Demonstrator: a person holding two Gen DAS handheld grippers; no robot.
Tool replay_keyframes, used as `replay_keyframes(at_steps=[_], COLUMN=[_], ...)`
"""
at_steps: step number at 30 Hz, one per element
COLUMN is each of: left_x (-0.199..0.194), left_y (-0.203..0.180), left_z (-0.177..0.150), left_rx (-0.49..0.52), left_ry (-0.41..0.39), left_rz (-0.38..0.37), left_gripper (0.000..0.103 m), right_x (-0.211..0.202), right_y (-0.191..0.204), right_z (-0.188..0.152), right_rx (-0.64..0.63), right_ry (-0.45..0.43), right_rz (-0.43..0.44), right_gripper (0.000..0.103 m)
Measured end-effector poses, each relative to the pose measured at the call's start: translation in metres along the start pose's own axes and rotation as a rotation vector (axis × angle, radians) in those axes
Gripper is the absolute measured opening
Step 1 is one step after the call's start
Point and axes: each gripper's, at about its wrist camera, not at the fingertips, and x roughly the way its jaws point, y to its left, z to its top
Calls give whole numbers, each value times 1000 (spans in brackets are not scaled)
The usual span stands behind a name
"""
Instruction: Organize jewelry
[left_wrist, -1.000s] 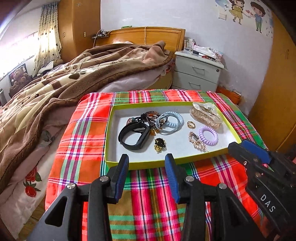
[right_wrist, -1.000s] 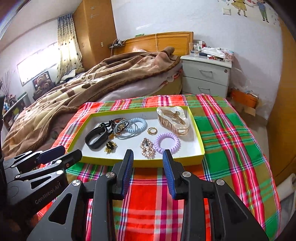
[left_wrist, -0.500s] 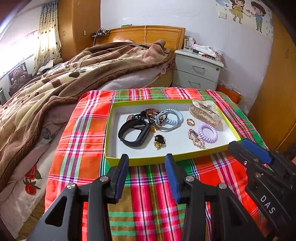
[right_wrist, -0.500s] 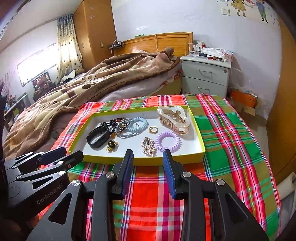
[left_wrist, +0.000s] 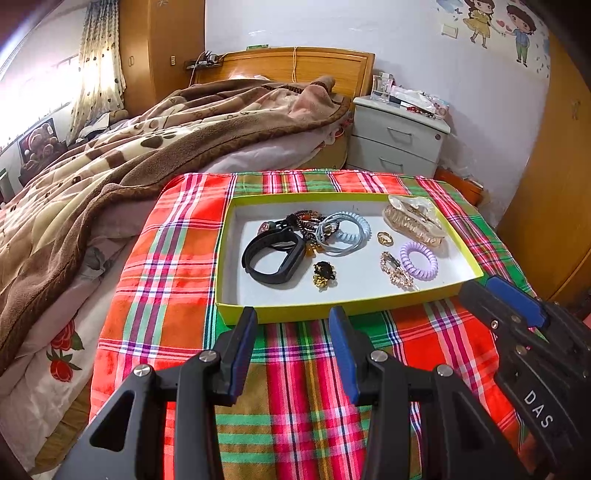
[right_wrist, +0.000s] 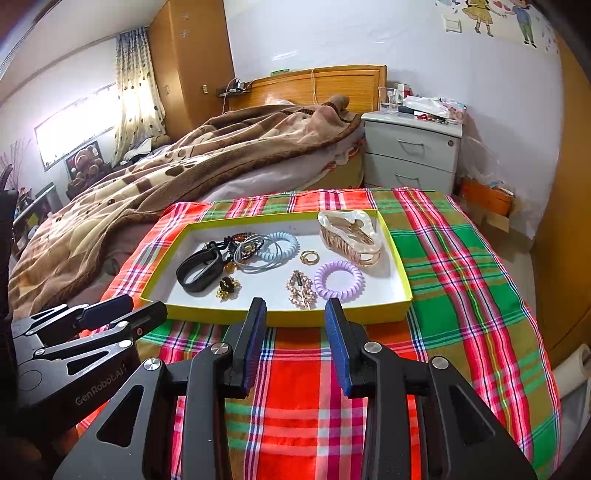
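A yellow-rimmed white tray (left_wrist: 236, 295) (right_wrist: 354, 315) lies on a plaid cloth. It holds a black wristband (left_wrist: 273, 258) (right_wrist: 199, 271), a blue coil hair tie (left_wrist: 347, 232) (right_wrist: 280, 249), a purple coil hair tie (left_wrist: 419, 260) (right_wrist: 338, 280), a pearly claw clip (left_wrist: 413, 219) (right_wrist: 349, 236), a gold ring (left_wrist: 385, 239) (right_wrist: 308, 257), a gold brooch (left_wrist: 397, 273) (right_wrist: 302, 290) and a black-gold piece (left_wrist: 324, 274) (right_wrist: 227, 286). My left gripper (left_wrist: 291, 343) and right gripper (right_wrist: 295, 332) are open and empty, just short of the tray's near rim.
The plaid cloth (left_wrist: 166, 277) covers a small table beside a bed with a brown blanket (left_wrist: 110, 158). A grey nightstand (left_wrist: 399, 136) stands behind. A wooden wardrobe (left_wrist: 554, 184) is at the right. The right gripper shows in the left wrist view (left_wrist: 517, 306), the left gripper in the right wrist view (right_wrist: 122, 314).
Both grippers have drawn back and risen slightly, so the tray looks a little farther off. The jaws stay open. Nothing in the tray has moved.
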Motion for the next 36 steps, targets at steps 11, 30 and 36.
replay_keyframes(at_steps=[11, 30, 36], left_x=[-2, 1, 2], left_y=[1, 1, 1], left_z=[1, 0, -1], left_rx=[-2, 6, 3], left_ry=[-3, 9, 8], left_rz=[5, 5, -5], left_gripper=[42, 42, 42], right_x=[-1, -1, -1], right_y=[3, 1, 0], right_z=[0, 0, 0], right_rx=[-3, -1, 1], right_ry=[-3, 3, 3], right_rz=[-1, -3, -3], right_gripper=[34, 34, 34])
